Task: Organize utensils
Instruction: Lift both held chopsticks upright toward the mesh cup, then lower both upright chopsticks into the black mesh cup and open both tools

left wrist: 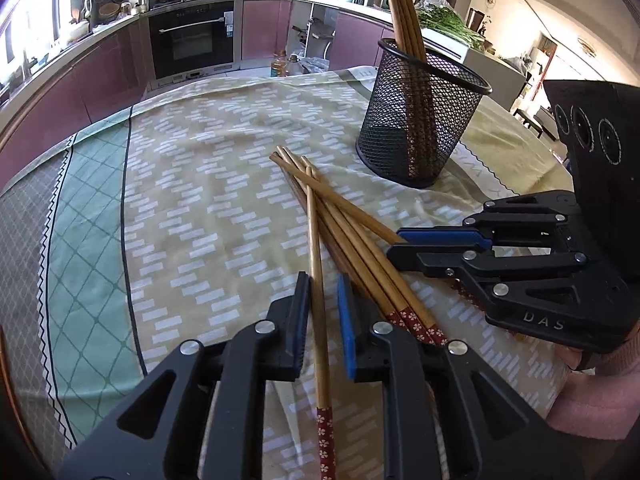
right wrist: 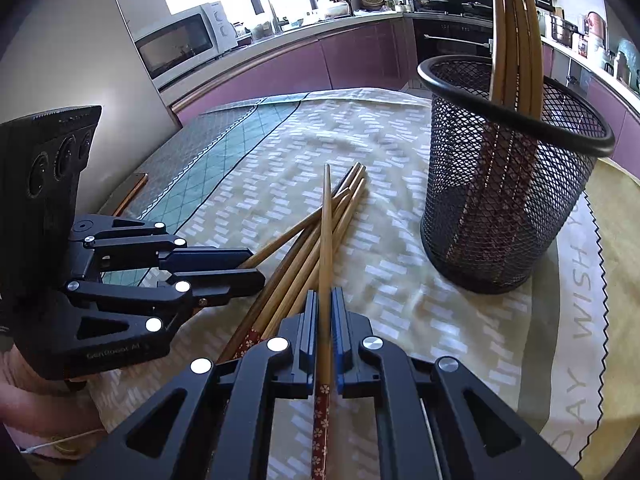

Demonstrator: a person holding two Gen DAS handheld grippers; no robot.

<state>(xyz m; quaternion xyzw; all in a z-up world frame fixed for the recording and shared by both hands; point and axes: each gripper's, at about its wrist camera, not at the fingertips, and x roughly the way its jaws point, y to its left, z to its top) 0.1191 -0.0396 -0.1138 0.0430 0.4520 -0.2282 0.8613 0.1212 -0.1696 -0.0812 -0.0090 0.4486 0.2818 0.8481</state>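
My left gripper (left wrist: 324, 320), jaws apart, straddles one chopstick (left wrist: 318, 300); my right gripper (right wrist: 325, 344) clamps another chopstick (right wrist: 326, 240) near the mesh holder (right wrist: 508, 184).

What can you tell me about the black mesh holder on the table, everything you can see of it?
The mesh holder is a round black wire cup with a solid rolled rim, see-through walls and a darker base. It stands upright on the patterned tablecloth, beyond the loose chopsticks and apart from them. Several wooden chopsticks already stand inside, leaning against the rim, their red flowered ends down at the bottom. Neither set of tongs touches it.
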